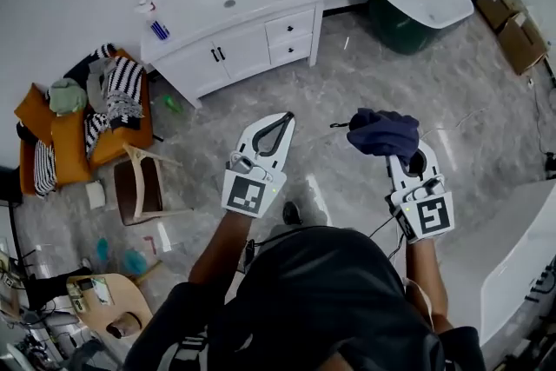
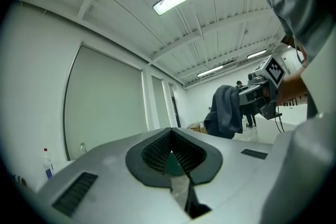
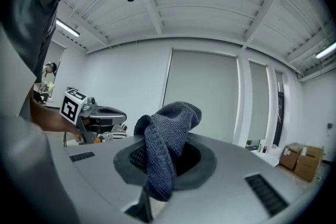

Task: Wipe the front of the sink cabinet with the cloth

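Between the fingers of the right gripper [image 3: 169,161] sits the cloth [image 3: 169,134], a dark blue-grey knitted fabric. It is bunched into a rounded lump above the pads, and one thick fold hangs down across them. The fingers are clamped on it. The head view shows the same cloth [image 1: 383,133] as a crumpled mass covering the fingertips of the right gripper [image 1: 400,154], held above the floor. Well ahead of those fingertips, and apart from the cloth, stands the white sink cabinet [image 1: 244,49] with two doors and two drawers. Neither gripper view shows it, as both look up toward wall and ceiling.

Beside the right fingers, the left gripper [image 1: 286,117] points the same way. Its own view shows the fingers of the left gripper [image 2: 171,159] closed together with nothing between them. Off to the right of those fingers, the left gripper view alone shows the cloth [image 2: 226,112] side-on, draped from the other tool.
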{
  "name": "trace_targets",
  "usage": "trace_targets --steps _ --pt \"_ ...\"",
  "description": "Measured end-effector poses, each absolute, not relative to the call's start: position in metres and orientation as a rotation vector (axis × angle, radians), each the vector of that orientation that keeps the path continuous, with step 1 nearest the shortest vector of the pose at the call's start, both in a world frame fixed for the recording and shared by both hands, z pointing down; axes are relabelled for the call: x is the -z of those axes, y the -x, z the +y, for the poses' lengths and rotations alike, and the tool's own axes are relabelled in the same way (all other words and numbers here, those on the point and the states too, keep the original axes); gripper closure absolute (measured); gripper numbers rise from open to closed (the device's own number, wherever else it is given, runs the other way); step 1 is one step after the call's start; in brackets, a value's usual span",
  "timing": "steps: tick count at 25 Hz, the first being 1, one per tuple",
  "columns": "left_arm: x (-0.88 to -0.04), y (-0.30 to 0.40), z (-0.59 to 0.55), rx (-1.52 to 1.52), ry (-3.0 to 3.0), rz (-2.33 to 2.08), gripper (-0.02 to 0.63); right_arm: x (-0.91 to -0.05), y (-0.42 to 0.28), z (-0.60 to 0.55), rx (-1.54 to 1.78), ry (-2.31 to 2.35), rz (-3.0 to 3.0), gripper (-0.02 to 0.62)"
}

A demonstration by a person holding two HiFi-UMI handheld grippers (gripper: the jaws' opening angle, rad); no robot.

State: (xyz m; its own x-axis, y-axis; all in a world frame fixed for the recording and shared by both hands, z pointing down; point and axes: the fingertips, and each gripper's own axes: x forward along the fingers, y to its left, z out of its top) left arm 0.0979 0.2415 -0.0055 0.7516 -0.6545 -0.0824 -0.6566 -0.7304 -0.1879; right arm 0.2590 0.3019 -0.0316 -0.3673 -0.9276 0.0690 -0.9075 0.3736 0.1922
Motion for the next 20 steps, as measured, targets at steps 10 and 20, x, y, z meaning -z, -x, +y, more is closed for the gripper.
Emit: trace_targets --steps 10,20 --pt "0.001 -0.070 0.171 -0.095 2.778 1.068 0.602 0.027 -0.232 0.249 0.117 -1.623 -2.396 0.557" --pt "-0.019 -0.083 0.117 0.041 2.769 1.126 0.602 0.005 -0.253 0.172 0.047 -1.569 -2.452 0.557"
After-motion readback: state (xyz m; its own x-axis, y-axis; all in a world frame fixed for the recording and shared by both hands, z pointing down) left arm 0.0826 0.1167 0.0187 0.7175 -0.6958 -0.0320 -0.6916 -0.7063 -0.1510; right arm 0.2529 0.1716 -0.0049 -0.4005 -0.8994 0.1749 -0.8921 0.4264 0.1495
